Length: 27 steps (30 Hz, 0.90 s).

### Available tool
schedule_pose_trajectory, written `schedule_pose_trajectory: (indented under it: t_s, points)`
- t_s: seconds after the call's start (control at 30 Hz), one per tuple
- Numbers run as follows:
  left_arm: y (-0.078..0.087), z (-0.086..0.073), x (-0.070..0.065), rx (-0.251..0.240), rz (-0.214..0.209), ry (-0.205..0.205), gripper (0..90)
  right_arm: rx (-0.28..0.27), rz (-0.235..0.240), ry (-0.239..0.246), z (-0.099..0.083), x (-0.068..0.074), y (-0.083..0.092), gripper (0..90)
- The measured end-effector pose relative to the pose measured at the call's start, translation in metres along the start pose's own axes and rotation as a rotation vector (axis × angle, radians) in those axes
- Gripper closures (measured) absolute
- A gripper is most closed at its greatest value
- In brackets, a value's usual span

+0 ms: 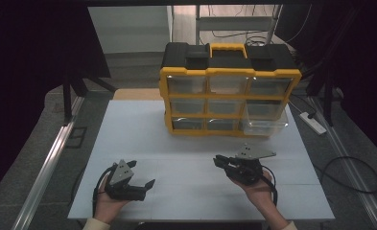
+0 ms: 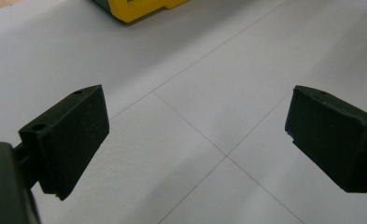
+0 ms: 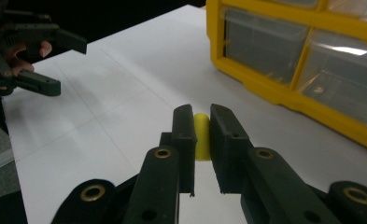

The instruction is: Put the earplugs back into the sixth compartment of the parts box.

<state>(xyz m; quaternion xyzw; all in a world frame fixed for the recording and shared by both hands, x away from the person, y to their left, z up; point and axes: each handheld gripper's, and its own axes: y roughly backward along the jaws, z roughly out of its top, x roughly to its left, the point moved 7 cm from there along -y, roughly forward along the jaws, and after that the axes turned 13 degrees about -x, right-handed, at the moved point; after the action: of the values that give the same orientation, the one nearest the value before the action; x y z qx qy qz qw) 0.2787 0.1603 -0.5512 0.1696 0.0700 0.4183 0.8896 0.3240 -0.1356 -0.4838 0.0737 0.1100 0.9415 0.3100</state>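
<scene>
A white worktop point(image 1: 143, 143) with thin seam lines carries a yellow-and-black drawer organizer point(image 1: 229, 91) standing at its far edge.

Plain white table top point(image 1: 143, 139) with thin seam lines, sitting on a grey carpeted floor point(image 1: 32, 139). Dark black curtains point(image 1: 28, 48) hang on the left and right sides, so it's pretty dim around the edges. A silver metal rail point(image 1: 49, 163) runs along the floor on the left. On the right there's a white power strip point(image 1: 313, 122) and a looping black cable point(image 1: 359, 167). Far back, a pale wall point(image 1: 128, 28).
</scene>
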Motion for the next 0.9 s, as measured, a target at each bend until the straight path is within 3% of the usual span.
schedule_pose_trajectory:
  t_s: [0.67,0.8,0.83,0.9]
  points:
    - [0.000,0.000,0.000,-0.001,0.001,-0.001,6.2,-0.118,-0.059,-0.001,0.032,-0.017,0.023,79.8]
    - [0.000,0.000,0.000,-0.001,0.000,0.001,6.2,-0.139,-0.051,-0.025,0.036,-0.017,0.025,79.8]
    - [0.000,0.000,0.000,-0.003,-0.002,0.005,6.2,-0.155,-0.040,-0.051,0.039,-0.017,0.026,79.9]
    - [0.001,0.001,0.000,-0.006,0.001,0.004,6.2,-0.174,-0.043,-0.049,0.047,-0.018,0.029,79.9]
